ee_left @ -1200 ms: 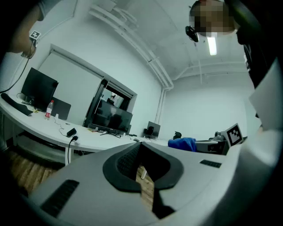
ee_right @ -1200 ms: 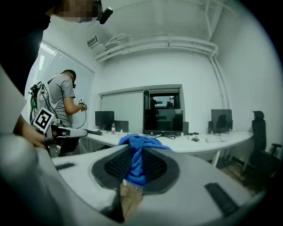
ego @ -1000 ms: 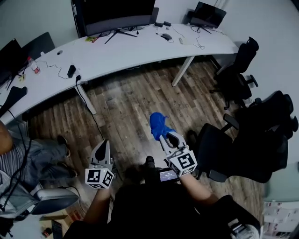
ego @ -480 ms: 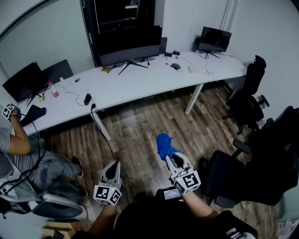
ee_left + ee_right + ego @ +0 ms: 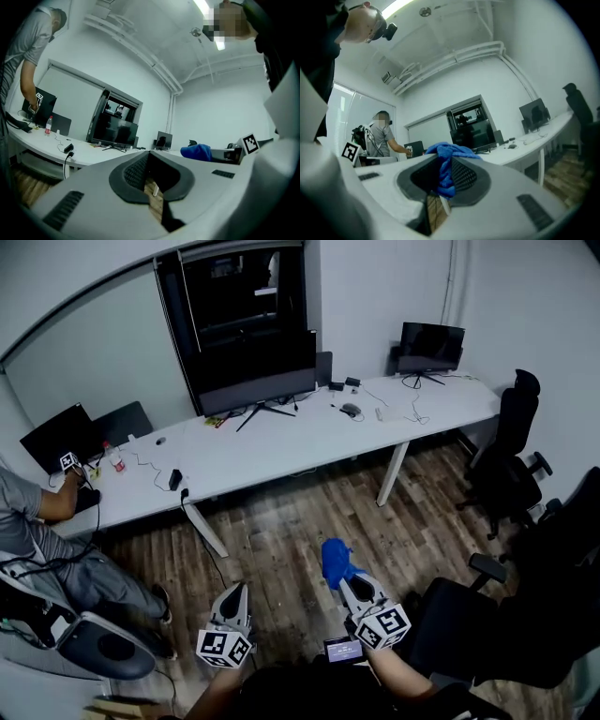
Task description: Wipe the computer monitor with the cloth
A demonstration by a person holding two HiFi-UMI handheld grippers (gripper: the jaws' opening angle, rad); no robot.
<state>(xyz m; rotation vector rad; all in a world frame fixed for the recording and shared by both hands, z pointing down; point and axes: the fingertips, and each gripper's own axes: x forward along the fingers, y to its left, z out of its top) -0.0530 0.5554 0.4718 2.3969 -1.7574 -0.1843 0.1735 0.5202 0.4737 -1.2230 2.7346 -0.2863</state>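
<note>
A large dark computer monitor [image 5: 255,360] stands on the long white desk [image 5: 281,442] against the far wall; it also shows in the left gripper view as the monitor [image 5: 114,132] and in the right gripper view as the monitor [image 5: 474,132]. My right gripper [image 5: 339,570] is shut on a blue cloth [image 5: 335,560], bunched at its tips over the wood floor. The cloth [image 5: 445,164] hangs between the jaws. My left gripper [image 5: 235,600] is shut with nothing in it, low at the left, far from the desk.
A smaller monitor [image 5: 431,341] stands at the desk's right end, with cables and a mouse near it. Black office chairs [image 5: 511,451] stand at right. A seated person [image 5: 37,521] works at the desk's left end beside another dark screen [image 5: 58,435].
The head view has lifted: the desk, wall and monitors now show fully and farther up. Both grippers sit lower in the view, the cloth still held.
</note>
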